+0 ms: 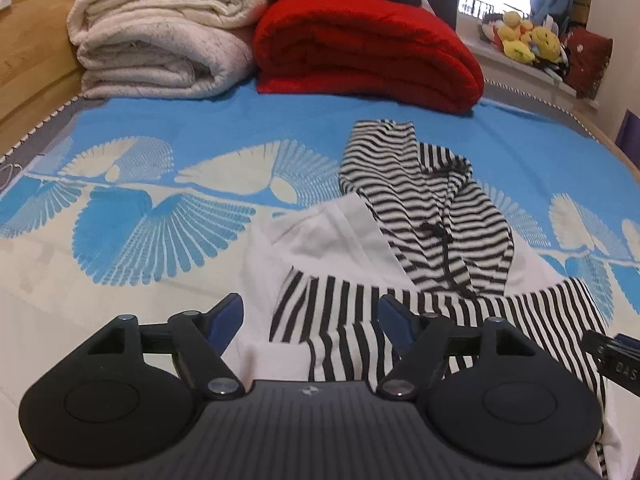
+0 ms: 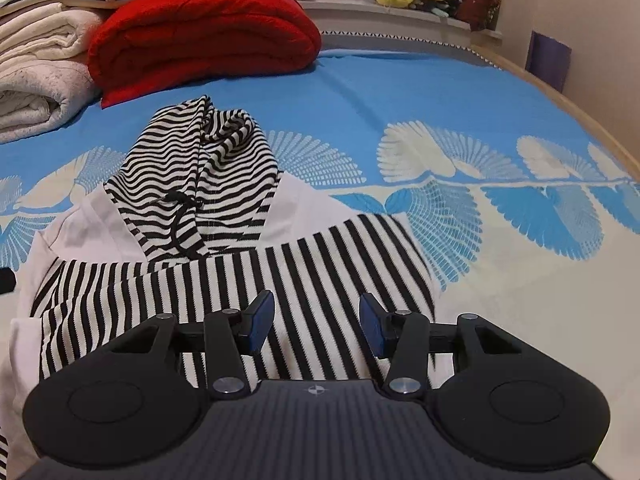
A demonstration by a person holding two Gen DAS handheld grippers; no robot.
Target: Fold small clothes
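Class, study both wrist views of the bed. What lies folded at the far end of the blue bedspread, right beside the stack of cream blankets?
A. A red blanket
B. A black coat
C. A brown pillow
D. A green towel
A: a thick folded red blanket sits on the blue bedspread next to the cream blankets, beyond the striped hooded garment.

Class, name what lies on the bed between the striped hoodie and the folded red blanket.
Nothing: only bare blue bedspread separates the striped hoodie from the red blanket, in both wrist views.

left gripper (image 1: 310,322) open, striped hoodie (image 1: 432,216) below
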